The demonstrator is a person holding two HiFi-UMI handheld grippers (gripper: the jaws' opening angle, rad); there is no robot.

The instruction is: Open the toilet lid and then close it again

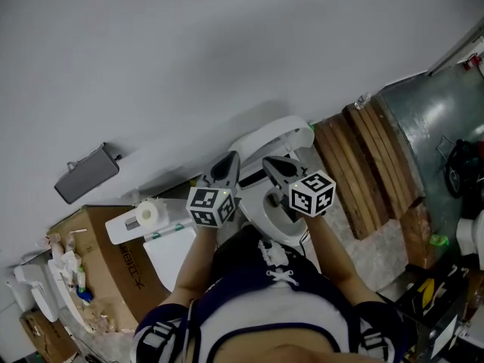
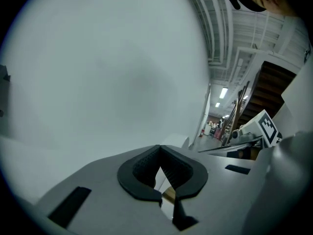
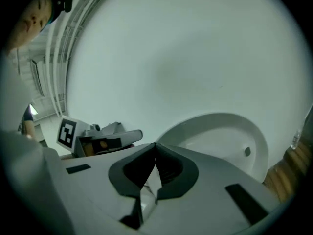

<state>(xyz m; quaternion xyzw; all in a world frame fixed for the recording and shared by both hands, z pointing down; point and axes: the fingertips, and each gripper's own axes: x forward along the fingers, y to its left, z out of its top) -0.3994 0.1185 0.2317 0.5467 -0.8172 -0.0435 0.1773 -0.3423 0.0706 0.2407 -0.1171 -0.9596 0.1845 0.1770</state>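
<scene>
Grippers, two, grey plastic with black pads: the left gripper (image 1: 229, 163) and right gripper (image 1: 272, 163) sit side by side, each with its fingers pressed together on nothing. Just beyond both fingertips, one white oval toilet lid (image 1: 274, 133) stands raised against the pale wall (image 1: 227, 51). One white paper roll (image 1: 147, 215) sits left of the left fingers.

A brown cardboard box (image 1: 113, 259) sits on the floor. Just past its upper right edge is a toilet-paper roll (image 1: 148, 214) on a white holder. Above the box, a grey device (image 1: 87, 174) hangs on the white wall (image 1: 227, 51). Well to the box's right are wooden planks (image 1: 370, 165) — stacked against a galvanised metal panel (image 1: 435, 116).
</scene>
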